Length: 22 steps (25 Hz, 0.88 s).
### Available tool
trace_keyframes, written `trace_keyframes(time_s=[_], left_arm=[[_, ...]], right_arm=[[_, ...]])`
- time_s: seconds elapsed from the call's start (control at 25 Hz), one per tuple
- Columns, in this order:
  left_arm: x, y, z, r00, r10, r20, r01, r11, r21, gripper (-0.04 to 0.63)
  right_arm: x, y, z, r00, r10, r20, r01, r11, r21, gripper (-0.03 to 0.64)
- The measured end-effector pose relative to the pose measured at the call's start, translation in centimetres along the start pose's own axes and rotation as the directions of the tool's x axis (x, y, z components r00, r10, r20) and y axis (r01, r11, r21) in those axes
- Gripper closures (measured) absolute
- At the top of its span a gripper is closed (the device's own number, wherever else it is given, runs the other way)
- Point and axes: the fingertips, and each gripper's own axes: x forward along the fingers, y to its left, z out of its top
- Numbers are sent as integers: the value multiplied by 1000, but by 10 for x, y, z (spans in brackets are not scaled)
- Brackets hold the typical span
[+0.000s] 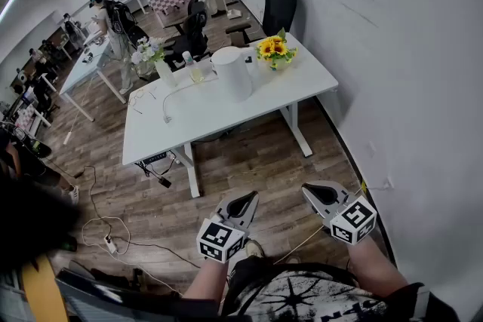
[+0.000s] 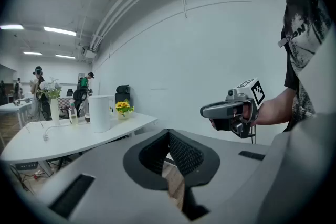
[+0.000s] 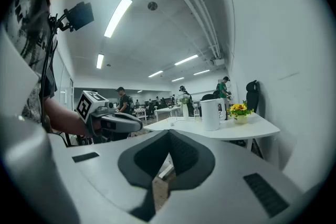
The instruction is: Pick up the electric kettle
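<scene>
Your left gripper [image 1: 243, 201] is held low in front of your body, over the brown wood-plank floor [image 1: 249, 162]. In the left gripper view its dark ribbed pads [image 2: 181, 153] are pressed together with nothing between them.

Your right gripper [image 1: 323, 194] is just beside it at about the same height, the two apart and not touching. In the right gripper view its jaws are also pressed together and pinch nothing. Both grippers point roughly level towards the desk, and each shows in the other's view with its marker cube facing up.

The tall white cylindrical electric kettle [image 1: 232, 73] stands upright on the white rectangular desk [image 1: 226, 117], towards the desk's far edge and well apart from both grippers. It has open floor between it and you.

On the desk, a small clear plastic bottle [image 1: 195, 69] stands just beside the kettle on its left. A white vase of pale flowers [image 1: 160, 62] is further left. A small pot of yellow sunflowers [image 1: 275, 50] stands near the kettle on its right. A thin white cable [image 1: 165, 108] lies on the desktop in front of the vase.

A black high-backed office chair [image 1: 279, 0] stands behind the desk against the plain white wall [image 1: 407, 49]. Several people stand among other desks further back in the room.
</scene>
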Motion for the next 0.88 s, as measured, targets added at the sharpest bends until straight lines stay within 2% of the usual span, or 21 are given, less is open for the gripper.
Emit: trace_keyframes(time_s=[0.4,0.68,0.88], left_arm=[[-1,-7,-1,1000,-9,-2,9,1000,-11,586],[0,-12,2,1000,-7,-10,7,1000,-1,586],[1,-9,0,1000,-5,-28,5,1000,-3,586]], right_arm=[[-1,6,-7,1000,13,-9,-13,1000,8,595],[-2,5,3,997,53,52,-56,996,73,594],[5,4,0,997,60,55,-65,994,90,594]])
